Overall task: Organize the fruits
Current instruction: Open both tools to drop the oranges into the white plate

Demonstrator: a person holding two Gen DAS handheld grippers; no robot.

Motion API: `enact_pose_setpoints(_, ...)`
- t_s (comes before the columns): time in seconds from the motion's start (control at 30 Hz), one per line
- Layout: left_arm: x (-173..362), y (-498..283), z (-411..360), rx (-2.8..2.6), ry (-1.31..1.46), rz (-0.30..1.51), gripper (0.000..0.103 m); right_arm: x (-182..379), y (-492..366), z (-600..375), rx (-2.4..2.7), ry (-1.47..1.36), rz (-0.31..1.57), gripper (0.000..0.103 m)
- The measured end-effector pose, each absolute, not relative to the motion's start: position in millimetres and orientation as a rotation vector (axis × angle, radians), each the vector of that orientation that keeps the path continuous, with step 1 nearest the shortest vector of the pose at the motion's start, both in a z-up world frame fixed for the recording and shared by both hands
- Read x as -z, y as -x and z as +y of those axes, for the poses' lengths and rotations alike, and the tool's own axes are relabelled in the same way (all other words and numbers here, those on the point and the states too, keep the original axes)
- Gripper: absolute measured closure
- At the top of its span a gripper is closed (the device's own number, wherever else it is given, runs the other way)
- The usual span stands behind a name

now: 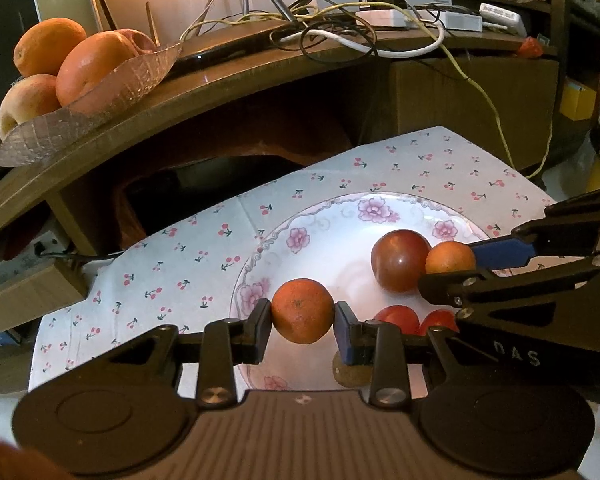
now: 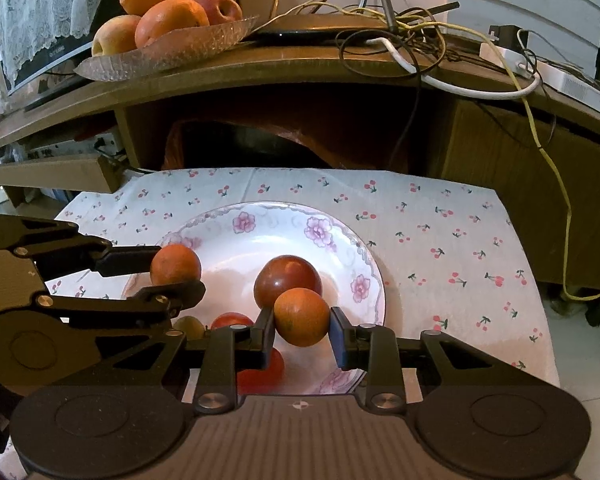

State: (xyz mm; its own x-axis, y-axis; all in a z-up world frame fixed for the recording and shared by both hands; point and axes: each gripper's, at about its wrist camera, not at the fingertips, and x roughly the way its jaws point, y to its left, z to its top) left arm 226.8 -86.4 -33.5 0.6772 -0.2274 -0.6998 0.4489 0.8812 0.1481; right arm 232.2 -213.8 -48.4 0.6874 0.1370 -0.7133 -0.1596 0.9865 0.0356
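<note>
- The left gripper [image 1: 302, 312] has its jaws closed narrowly on a small orange tangerine [image 1: 302, 311], pads pressing its two sides, above the 9 o'clock part of the floral plate [image 1: 328, 216].
- The right gripper [image 2: 302, 317] pinches a second tangerine [image 2: 302, 317] the same way, over the plate's 4 o'clock side, just in front of a dark red plum-like fruit [image 2: 287, 278].
- On the plate lie that dark fruit and two red tomatoes [image 1: 396, 318] toward 6 o'clock; a brownish fruit [image 2: 190, 326] sits near them.
- The plate rests on a cherry-print cloth [image 2: 440, 220]. A glass dish [image 2: 172, 50] of oranges and apples stands on the wooden shelf [image 2: 300, 68] at 11 o'clock.
- Judged step: both tangerines are picked and held clear of the plate, ready to be carried off for sorting.
- The next move probably calls for lifting both toward the glass dish without loosening either grip, and setting them down where they will not roll.
</note>
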Motion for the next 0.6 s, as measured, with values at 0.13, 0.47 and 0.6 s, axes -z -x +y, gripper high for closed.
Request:
enact_pose_setpoints(0.13,34.3,-228.2,-86.1,0.379,-0.319,0.741,0.064,50.1,-233.7,-213.3,-0.17,0.03,0.802,0.071)
enact_pose_setpoints(0.47,35.1,-228.8,-87.1,0.376,-0.327,0.746,0.063,48.5,-233.6,-215.7,-0.166,0.018,0.79,0.067)
enact_pose_setpoints(0.6,33.0,-228.5,-85.9,0.37,-0.319,0.742,0.06,47.4,-233.6,-217.1,-0.156,0.013,0.784,0.063)
